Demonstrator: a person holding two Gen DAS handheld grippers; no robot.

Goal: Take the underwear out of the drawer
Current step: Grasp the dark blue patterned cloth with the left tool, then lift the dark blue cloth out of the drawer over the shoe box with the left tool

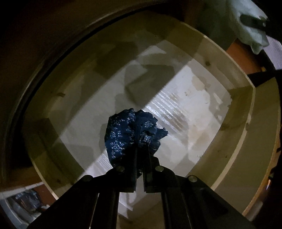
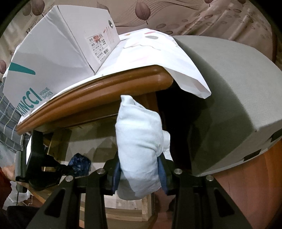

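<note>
My left gripper [image 1: 141, 151] is shut on blue floral-print underwear [image 1: 130, 133] and holds it inside the open wooden drawer [image 1: 234, 123], above its pale lined bottom. My right gripper [image 2: 141, 167] is shut on pale blue underwear [image 2: 139, 141], held up in front of the brown cabinet top edge [image 2: 98, 95], above the drawer's front. The left gripper [image 2: 63, 168] and the blue floral underwear [image 2: 80, 165] show at the lower left of the right wrist view. The pale blue underwear [image 1: 250, 22] shows at the top right of the left wrist view.
A white shoe box [image 2: 58, 52] sits on a white paper sheet [image 2: 158, 52] on the cabinet top. A grey padded surface [image 2: 238, 98] stands to the right. A leaf-patterned curtain [image 2: 193, 15] hangs behind. The drawer bottom holds only light patches and shadows.
</note>
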